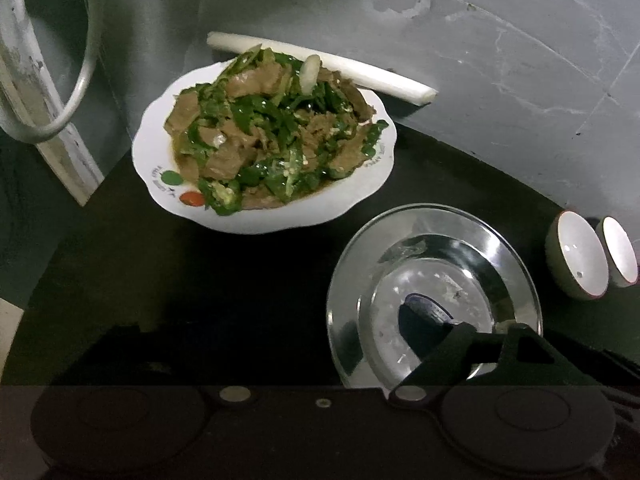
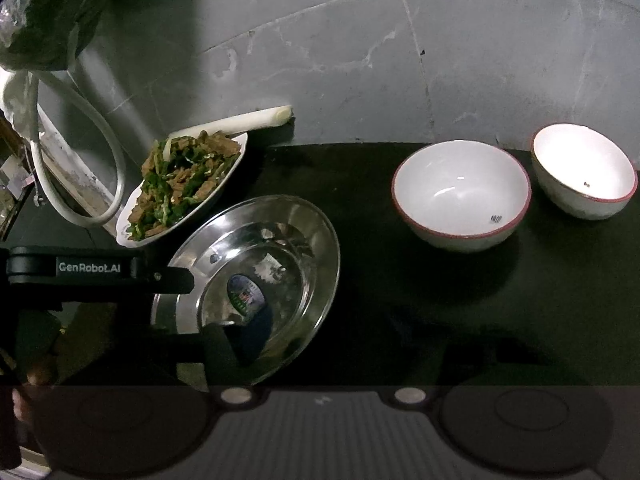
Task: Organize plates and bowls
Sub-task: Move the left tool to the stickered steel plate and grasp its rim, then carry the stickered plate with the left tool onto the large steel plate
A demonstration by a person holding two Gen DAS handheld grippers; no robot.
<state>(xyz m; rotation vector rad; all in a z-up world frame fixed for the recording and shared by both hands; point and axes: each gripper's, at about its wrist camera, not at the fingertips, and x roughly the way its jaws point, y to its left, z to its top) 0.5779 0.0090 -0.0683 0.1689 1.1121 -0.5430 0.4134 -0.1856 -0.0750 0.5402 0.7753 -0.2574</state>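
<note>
A dark surface [image 2: 400, 300] runs along a grey tiled wall [image 2: 360, 60]. The steel plate [image 1: 352, 280] sits empty at about 4 o'clock in the left wrist view, with a round sticker [image 1: 428, 308] in its well. The food plate [image 1: 260, 220], white and heaped with green peppers and brown meat, is at its 11 o'clock, near it but apart. A pale stalk [image 1: 360, 68] lies against the wall at the food plate's 12 o'clock, behind its far rim. In the right wrist view the steel plate is at 8 o'clock, and two empty white bowls with red rims stand well apart from it at 2 o'clock. The near bowl [image 2: 460, 236] and the far bowl [image 2: 580, 208] stand just beside each other. A grey hose [image 1: 86, 80] loops down the wall at 10 o'clock of the food plate. The left gripper [image 2: 168, 280] comes in from 9 o'clock over the steel plate's rim. One of its fingers [image 1: 424, 332] reaches over the well towards the sticker; the other is lost against the dark surface, so I cannot tell how its jaws stand. The right gripper [image 1: 516, 340] is at the steel plate's 5 o'clock rim. One of its fingers [image 2: 218, 346] shows at that rim and its partner cannot be made out, so I cannot tell whether its jaws are released or grasping.
</note>
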